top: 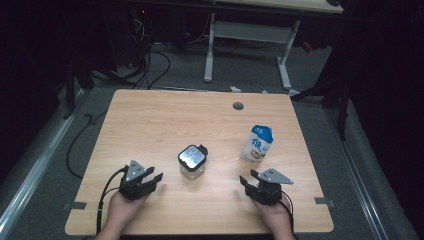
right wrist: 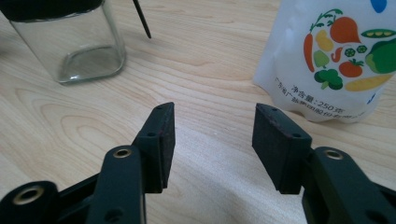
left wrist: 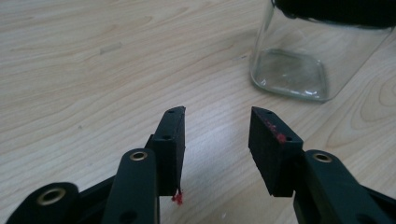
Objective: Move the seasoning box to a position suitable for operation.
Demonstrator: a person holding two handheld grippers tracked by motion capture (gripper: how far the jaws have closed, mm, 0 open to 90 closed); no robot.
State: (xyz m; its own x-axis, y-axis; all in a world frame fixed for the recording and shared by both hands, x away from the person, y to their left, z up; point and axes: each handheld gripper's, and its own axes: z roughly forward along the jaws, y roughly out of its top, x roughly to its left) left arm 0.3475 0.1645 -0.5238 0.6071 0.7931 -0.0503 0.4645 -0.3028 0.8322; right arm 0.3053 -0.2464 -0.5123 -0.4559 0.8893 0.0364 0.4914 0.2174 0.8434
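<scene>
Jar (top: pixel 192 161) mid-tabletop (top: pixel 150 120), pouch (top: pixel 258 143) to its right; left tongs (top: pixel 154 176) and right tongs (top: pixel 246 179) near, both part-open and empty; risk: an off-centre pinch on smooth glass may tip or skid the jar.

Wooden table (top: pixel 150 130) — round grommet hole (top: pixel 238 106) near far edge; white desk frame (top: pixel 247 35) beyond, cables (top: pixel 150 65) on floor.

Clear glass jar (top: pixel 192 167) with black lid; white pouch (top: pixel 258 143), blue top, multicoloured vegetable print; light woodgrain table (top: pixel 150 125).
</scene>
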